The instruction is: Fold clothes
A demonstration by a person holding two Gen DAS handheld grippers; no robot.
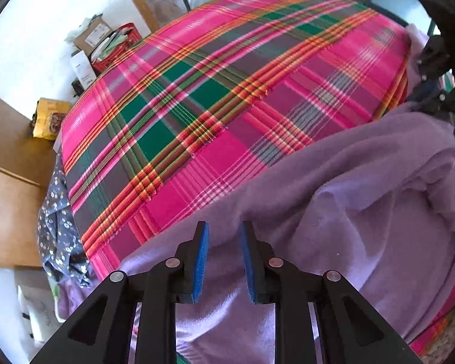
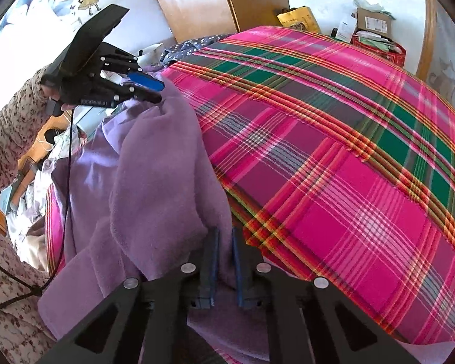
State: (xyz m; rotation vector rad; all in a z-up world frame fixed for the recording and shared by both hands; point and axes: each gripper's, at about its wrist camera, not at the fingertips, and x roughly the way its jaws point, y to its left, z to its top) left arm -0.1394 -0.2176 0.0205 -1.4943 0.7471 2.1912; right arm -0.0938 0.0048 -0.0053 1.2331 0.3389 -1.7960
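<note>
The purple fleece garment (image 2: pixel 154 163) is lying rumpled along the near edge of the bed, on top of the pink plaid bedspread (image 2: pixel 333 157), and both grippers are working at its border. The right gripper (image 2: pixel 224 261) is pinching a fold of the fleece, its blue pads nearly together with cloth bunched between them. The left gripper (image 1: pixel 224 261) is standing partly open over the fabric; in its own view the pads are apart with fleece lying beneath them, while the right wrist view shows its fingertips at a raised ridge of the garment, and it may be touching that ridge, though the angle leaves this unsure.

The step in hand looks like taking hold of two points on the garment so it can be lifted and spread flat. Next the left gripper would need to close on the edge it is aiming at, and then both hands should be drawing apart to pull the cloth taut before any fold is made.
</note>
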